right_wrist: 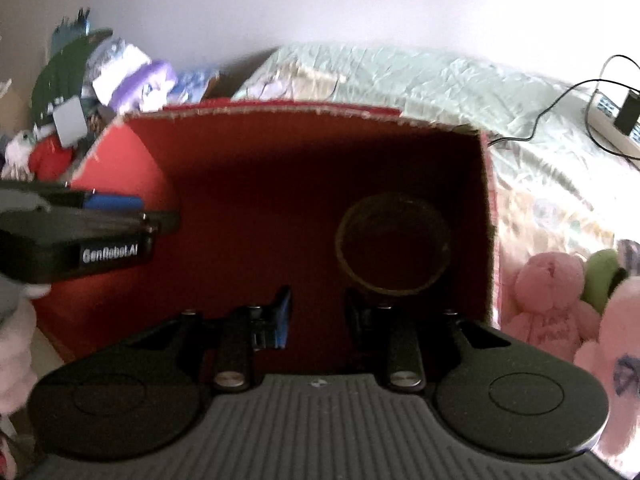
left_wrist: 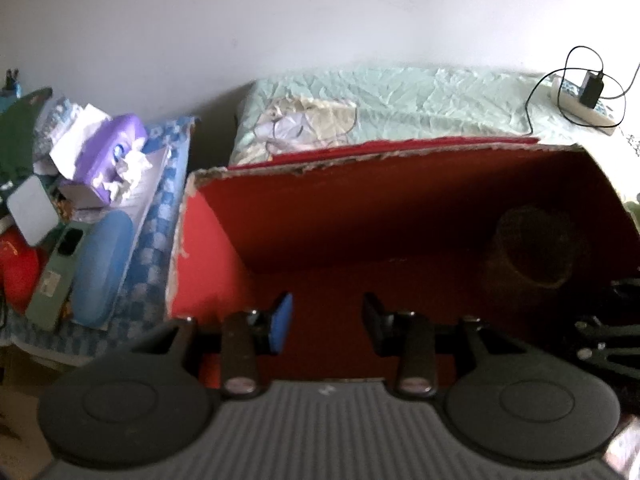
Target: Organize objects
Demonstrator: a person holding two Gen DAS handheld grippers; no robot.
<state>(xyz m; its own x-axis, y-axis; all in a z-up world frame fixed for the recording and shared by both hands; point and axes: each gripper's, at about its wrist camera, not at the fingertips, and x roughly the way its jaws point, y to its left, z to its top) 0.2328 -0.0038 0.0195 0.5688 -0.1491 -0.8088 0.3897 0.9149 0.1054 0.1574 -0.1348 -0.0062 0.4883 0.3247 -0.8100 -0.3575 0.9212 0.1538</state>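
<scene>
Hovering left tool (left_wrist: 326, 322), right tool (right_wrist: 318, 316), over red box (right_wrist: 240, 200)

Both views close above box (left_wrist: 400, 216) (shared)

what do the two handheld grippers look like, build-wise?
Both match: ribbed grey body, two black round discs, black finger arms. Left gripper and right gripper each show one blue pad and one black. The left's side reads GenRobot.AI in white, seen from the right wrist.

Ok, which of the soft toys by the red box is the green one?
The green toy sits behind and between the two pink teddies, right of the red box.
</scene>
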